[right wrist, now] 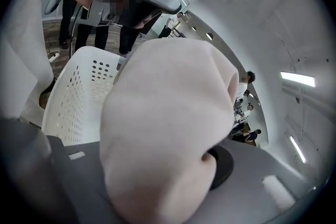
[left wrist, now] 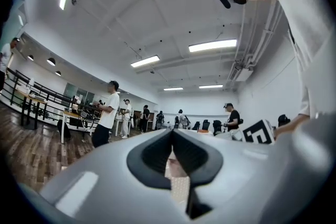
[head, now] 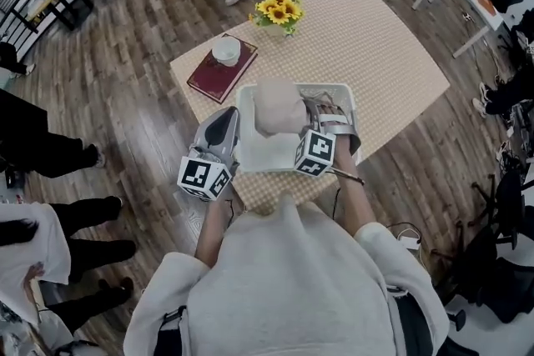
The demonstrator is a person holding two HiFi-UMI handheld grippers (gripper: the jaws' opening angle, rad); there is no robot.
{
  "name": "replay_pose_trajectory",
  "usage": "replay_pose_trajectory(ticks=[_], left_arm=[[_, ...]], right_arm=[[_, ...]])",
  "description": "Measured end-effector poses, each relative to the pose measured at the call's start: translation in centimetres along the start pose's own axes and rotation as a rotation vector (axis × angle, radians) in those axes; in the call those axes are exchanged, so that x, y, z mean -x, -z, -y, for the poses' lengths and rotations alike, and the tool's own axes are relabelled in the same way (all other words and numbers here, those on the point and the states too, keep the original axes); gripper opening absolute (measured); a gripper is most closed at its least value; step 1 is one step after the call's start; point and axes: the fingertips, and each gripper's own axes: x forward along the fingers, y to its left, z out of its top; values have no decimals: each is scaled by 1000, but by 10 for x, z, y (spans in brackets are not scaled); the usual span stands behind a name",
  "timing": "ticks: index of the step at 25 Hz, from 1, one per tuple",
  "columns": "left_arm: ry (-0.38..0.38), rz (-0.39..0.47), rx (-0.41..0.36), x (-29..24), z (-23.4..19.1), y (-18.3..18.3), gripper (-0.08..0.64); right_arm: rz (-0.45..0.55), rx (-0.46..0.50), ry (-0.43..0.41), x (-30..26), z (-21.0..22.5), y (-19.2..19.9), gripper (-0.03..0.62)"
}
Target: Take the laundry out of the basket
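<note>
We had the right gripper [head: 310, 111] clamped on a pale pink garment [head: 279, 107], its jaws closed into the bunched cloth and holding it over the white basket [head: 243, 125] on the checked table [head: 375, 54]. Our left gripper [left wrist: 171, 134] hung just beside the basket's left wall, jaws together at the tips with nothing between them.

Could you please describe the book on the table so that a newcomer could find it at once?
Find the table with the beige checked cloth. Just past the left corner of the white perforated plastic laundry basket on it lies a flat dark red book. It alone carries a small white bowl.
</note>
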Motion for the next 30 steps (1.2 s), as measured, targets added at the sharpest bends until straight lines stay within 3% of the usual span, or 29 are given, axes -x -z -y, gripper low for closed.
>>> replay_pose_trajectory(ticks=[3, 5, 7, 11, 13, 21, 24, 30], left_arm=[[-2, -19, -23, 1, 5, 3, 9], [-7, -20, -32, 4, 9, -1, 10], [-13, -20, -37, 10, 18, -8, 10], [-32, -16, -59, 17, 26, -16, 9], [-43, -25, -61, 20, 32, -13, 10], [-85, -77, -51, 54, 65, 15, 9], [-79, -75, -57, 61, 70, 8, 10], [-69, -37, -67, 86, 75, -4, 9]], right_arm=[[49, -57, 52, 5, 3, 0, 221], [123, -186, 71, 16, 10, -4, 221], [244, -420, 29, 35, 14, -10, 221], [612, -1008, -153, 62, 27, -23, 221], [723, -1143, -184, 72, 32, -19, 221], [801, -1107, -136, 109, 13, -10, 222], [821, -1045, -103, 131, 14, -22, 222], [841, -1067, -126, 155, -7, -39, 222]])
